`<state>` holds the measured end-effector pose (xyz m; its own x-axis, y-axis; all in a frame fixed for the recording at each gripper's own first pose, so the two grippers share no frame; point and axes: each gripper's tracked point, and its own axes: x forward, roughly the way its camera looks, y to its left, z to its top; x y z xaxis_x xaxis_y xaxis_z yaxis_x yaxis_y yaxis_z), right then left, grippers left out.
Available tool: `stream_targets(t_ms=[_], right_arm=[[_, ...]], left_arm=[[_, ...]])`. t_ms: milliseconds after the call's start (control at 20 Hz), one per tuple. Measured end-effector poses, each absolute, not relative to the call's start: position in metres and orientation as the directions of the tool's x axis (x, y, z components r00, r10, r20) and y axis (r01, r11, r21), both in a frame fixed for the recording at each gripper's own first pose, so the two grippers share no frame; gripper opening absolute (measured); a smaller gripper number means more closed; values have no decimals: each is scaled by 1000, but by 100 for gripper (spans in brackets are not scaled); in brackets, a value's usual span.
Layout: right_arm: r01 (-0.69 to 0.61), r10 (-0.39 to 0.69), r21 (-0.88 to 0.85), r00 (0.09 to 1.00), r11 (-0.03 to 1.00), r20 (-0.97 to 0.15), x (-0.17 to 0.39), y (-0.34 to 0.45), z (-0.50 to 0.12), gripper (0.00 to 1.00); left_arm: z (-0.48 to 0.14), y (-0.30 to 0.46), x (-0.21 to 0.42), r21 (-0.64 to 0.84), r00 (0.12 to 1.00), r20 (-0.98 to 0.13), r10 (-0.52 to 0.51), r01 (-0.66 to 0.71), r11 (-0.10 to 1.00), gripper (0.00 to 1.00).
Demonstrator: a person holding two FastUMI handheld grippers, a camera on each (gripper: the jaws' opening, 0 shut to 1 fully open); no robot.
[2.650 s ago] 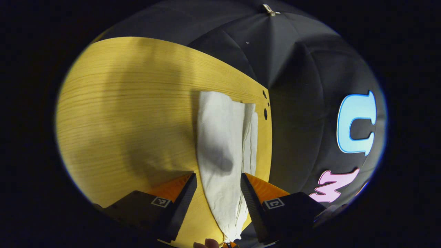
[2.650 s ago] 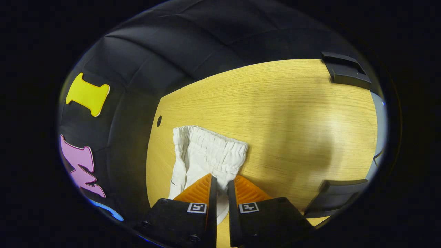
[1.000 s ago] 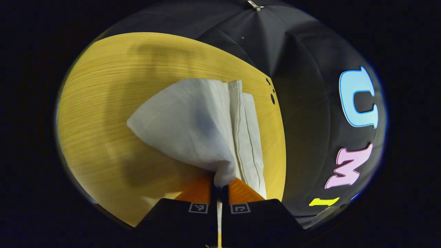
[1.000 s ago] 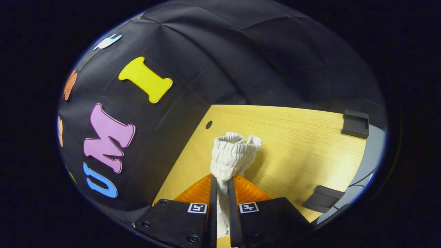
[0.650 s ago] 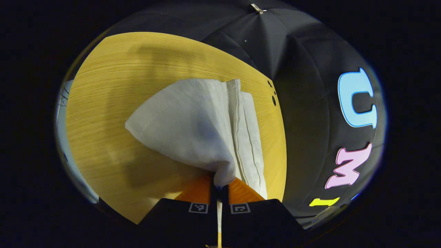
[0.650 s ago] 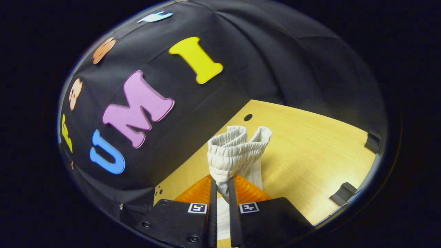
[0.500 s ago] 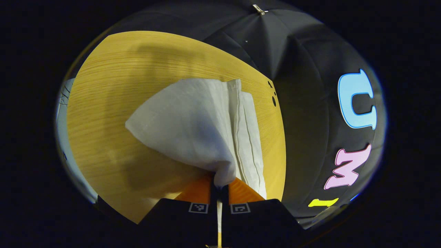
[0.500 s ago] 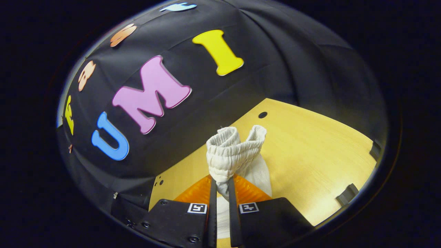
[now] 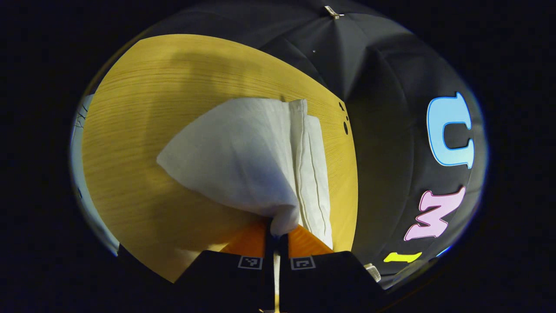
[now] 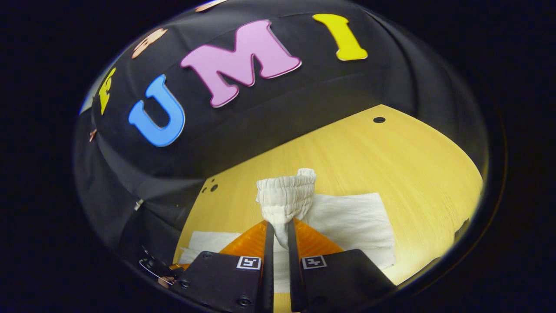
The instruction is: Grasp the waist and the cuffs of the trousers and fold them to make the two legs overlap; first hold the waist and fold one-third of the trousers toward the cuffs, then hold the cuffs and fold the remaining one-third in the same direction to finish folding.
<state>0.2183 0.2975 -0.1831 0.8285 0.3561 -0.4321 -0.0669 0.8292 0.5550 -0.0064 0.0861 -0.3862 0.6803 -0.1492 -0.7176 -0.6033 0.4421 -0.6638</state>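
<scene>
Since a moment ago the right gripper view has swung round: the wall now sits higher in the picture, more of the yellow wooden bench [image 10: 391, 156] shows, and a flat white part of the trousers can now be seen lying on it at the lower middle and lower right. The left gripper view looks almost the same as before. In the right gripper view, the right hand-held gripper [image 10: 278, 237] at the bottom middle is clenched on the bunched, stretchy waist [image 10: 286, 198] of the white cloth trousers [image 10: 352, 221], and the waist stands up above the fingers, lifted off the bench. In the left gripper view, the left hand-held gripper [image 9: 276, 234] at the bottom middle is pinched tight on a cuff corner of the trousers [image 9: 243, 156]. One leg lifts up like a tent toward the middle left, while the other leg lies flat on the bench [image 9: 143, 130] just to its right, near the bench's edge with small dark holes [image 9: 345, 126].
</scene>
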Motion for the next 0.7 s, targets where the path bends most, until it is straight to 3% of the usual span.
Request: stream_targets(t_ms=[350, 550, 650, 700], right_arm=[[-275, 459, 394, 721, 877, -519, 183, 376, -220, 19], [-392, 529, 357, 597, 848, -603, 145, 415, -253, 19], [-425, 595, 420, 518, 802, -614, 122, 437, -260, 28], [-428, 665, 509, 471, 747, -580, 112, 452, -252, 39]], left_arm=[[-386, 87, -6, -670, 682, -714, -159, -599, 438, 9], [-386, 88, -4, -679, 688, -708, -160, -600, 422, 9], [-386, 87, -5, -684, 692, -704, -159, -600, 415, 9], [-386, 87, -5, -684, 693, -703, -159, -599, 415, 9]])
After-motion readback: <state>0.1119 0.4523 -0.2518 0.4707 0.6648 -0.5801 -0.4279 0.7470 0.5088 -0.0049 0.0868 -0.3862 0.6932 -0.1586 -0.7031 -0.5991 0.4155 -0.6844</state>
